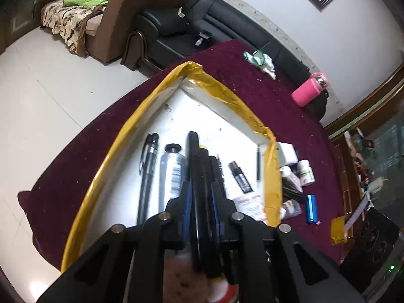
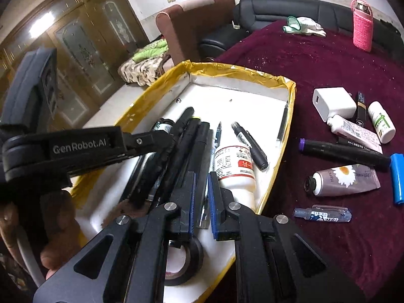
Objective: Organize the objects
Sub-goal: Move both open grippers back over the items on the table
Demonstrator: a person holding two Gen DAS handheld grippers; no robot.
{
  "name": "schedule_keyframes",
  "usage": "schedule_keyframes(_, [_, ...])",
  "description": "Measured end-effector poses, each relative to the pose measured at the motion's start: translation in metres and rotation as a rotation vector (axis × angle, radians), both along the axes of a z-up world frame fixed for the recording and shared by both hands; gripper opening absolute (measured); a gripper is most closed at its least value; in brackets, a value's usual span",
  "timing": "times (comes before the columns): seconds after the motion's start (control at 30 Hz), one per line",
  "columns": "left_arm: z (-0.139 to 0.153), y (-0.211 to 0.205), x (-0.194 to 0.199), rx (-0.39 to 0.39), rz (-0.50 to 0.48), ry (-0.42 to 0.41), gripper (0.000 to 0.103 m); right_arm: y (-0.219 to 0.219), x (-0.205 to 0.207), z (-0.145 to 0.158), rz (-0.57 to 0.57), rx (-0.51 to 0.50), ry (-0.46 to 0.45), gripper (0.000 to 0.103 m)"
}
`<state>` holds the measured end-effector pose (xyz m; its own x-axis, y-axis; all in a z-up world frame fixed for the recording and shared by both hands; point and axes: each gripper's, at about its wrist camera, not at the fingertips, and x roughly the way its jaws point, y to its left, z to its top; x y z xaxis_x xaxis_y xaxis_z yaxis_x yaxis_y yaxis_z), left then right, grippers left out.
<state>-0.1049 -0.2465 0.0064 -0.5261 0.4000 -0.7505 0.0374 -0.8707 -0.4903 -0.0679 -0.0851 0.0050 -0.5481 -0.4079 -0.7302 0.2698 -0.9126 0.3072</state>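
Note:
A white tray with a yellow-taped rim [image 1: 222, 88] [image 2: 227, 68] lies on the maroon cloth. It holds several pens and markers, a silver tube [image 1: 171, 171], a white medicine bottle [image 2: 234, 166] and a roll of black tape [image 2: 186, 260]. My left gripper [image 1: 200, 189] is low over the tray, its blue pads shut on a thick black marker [image 1: 198, 166] that points along the fingers. My right gripper [image 2: 201, 175] hovers over the tray's near end. Its jaws are shut with nothing gripped, and through the narrow slit I see pens lying in the tray.
Loose on the cloth right of the tray are a white charger [image 2: 333, 103], a purple-capped marker [image 2: 346, 151], a daisy-print tube [image 2: 346, 179], a blue lighter [image 2: 397, 176], a small clear bottle [image 2: 323, 214] and a pill bottle [image 2: 381, 121]. A pink bottle [image 2: 362, 25] stands far back. Sofas lie beyond.

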Motion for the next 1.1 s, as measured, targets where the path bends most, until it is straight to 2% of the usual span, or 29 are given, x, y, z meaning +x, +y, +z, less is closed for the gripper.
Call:
schedule_keyframes(0.03, [0.003, 0.001, 0.004, 0.009, 0.002, 0.011, 0.022, 0.003, 0.002, 0.002, -0.002, -0.008, 0.006, 0.010])
schedule_keyframes(0.1, [0.011, 0.002, 0.014, 0.024, 0.012, 0.040, 0.045, 0.013, 0.012, 0.010, -0.005, -0.051, 0.037, 0.010])
schedule_keyframes(0.13, [0.014, 0.004, 0.021, 0.030, 0.017, 0.056, 0.049, 0.019, 0.017, 0.014, -0.006, -0.073, 0.057, 0.010])
schedule_keyframes(0.17, [0.018, 0.007, 0.028, 0.036, 0.017, 0.072, 0.053, 0.026, 0.024, 0.017, -0.009, -0.091, 0.080, 0.016])
schedule_keyframes(0.27, [0.025, 0.023, 0.051, 0.042, 0.000, 0.114, 0.058, 0.057, 0.048, 0.023, -0.035, -0.132, 0.130, 0.051])
schedule_keyframes(0.3, [0.026, 0.031, 0.059, 0.034, -0.010, 0.122, 0.059, 0.067, 0.055, 0.023, -0.040, -0.137, 0.142, 0.053])
schedule_keyframes(0.43, [0.022, 0.070, 0.085, 0.022, -0.094, 0.116, 0.059, 0.111, 0.073, 0.010, -0.066, -0.109, 0.119, 0.053])
schedule_keyframes(0.5, [0.020, 0.091, 0.094, 0.009, -0.162, 0.114, 0.059, 0.124, 0.069, 0.004, -0.068, -0.097, 0.084, 0.053])
schedule_keyframes(0.57, [0.020, 0.102, 0.100, -0.019, -0.189, 0.125, 0.059, 0.132, 0.060, 0.000, -0.044, -0.073, 0.064, 0.053])
schedule_keyframes(0.63, [0.022, 0.106, 0.105, -0.029, -0.194, 0.138, 0.059, 0.135, 0.047, -0.002, -0.042, -0.060, 0.048, 0.053])
schedule_keyframes(0.7, [0.022, 0.105, 0.107, -0.026, -0.197, 0.138, 0.059, 0.134, 0.034, -0.005, 0.015, -0.062, 0.028, 0.053])
schedule_keyframes(0.83, [0.020, 0.097, 0.108, -0.026, -0.179, 0.122, 0.059, 0.121, 0.000, -0.022, 0.077, 0.012, -0.019, 0.053])
schedule_keyframes(0.87, [0.020, 0.094, 0.109, -0.027, -0.170, 0.119, 0.059, 0.120, -0.006, -0.029, 0.093, 0.006, -0.044, 0.054])
schedule_keyframes(0.93, [0.019, 0.090, 0.111, -0.028, -0.160, 0.117, 0.059, 0.117, -0.002, -0.030, 0.106, -0.008, -0.031, 0.053])
schedule_keyframes(1.0, [0.016, 0.089, 0.111, -0.027, -0.155, 0.113, 0.059, 0.111, 0.010, -0.027, 0.171, -0.024, -0.024, 0.043])
schedule_keyframes(1.03, [0.014, 0.090, 0.109, -0.029, -0.157, 0.106, 0.059, 0.108, 0.014, -0.027, 0.167, 0.002, -0.014, 0.040])
schedule_keyframes(1.1, [0.012, 0.094, 0.104, -0.026, -0.162, 0.087, 0.059, 0.101, 0.017, -0.026, 0.158, 0.067, -0.019, 0.027])
